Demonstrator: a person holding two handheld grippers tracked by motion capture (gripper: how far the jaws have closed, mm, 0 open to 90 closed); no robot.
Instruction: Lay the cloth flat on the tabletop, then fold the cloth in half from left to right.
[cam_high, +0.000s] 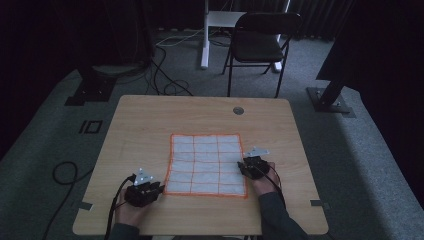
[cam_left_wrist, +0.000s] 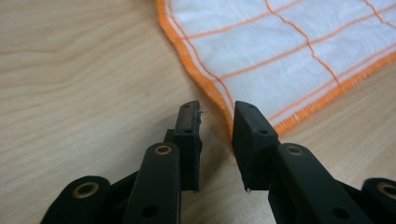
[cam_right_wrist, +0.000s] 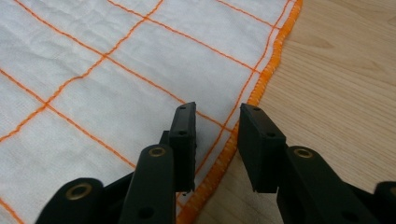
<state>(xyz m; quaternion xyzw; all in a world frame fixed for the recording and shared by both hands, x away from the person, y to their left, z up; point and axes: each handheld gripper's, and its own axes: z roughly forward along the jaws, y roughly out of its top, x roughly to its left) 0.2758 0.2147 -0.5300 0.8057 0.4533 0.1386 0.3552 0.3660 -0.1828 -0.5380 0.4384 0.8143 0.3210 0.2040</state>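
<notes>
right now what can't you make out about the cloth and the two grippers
- High view: the fingers of the left gripper and right gripper are too small and dark to judge their gap.
- Left gripper view: the cloth is cut off by the top and right edges; the near edge is blurred.
- Right gripper view: the cloth's hem runs behind the fingers, so contact cannot be told.
- Whether anything lies under the cloth: hidden.

The cloth (cam_high: 206, 164) is white, crossed by thin orange lines forming a grid of squares, with an orange stitched border. The table (cam_high: 150, 120) is light wood with a visible grain. Both the left gripper (cam_left_wrist: 217, 122) and right gripper (cam_right_wrist: 217, 126) are black.
</notes>
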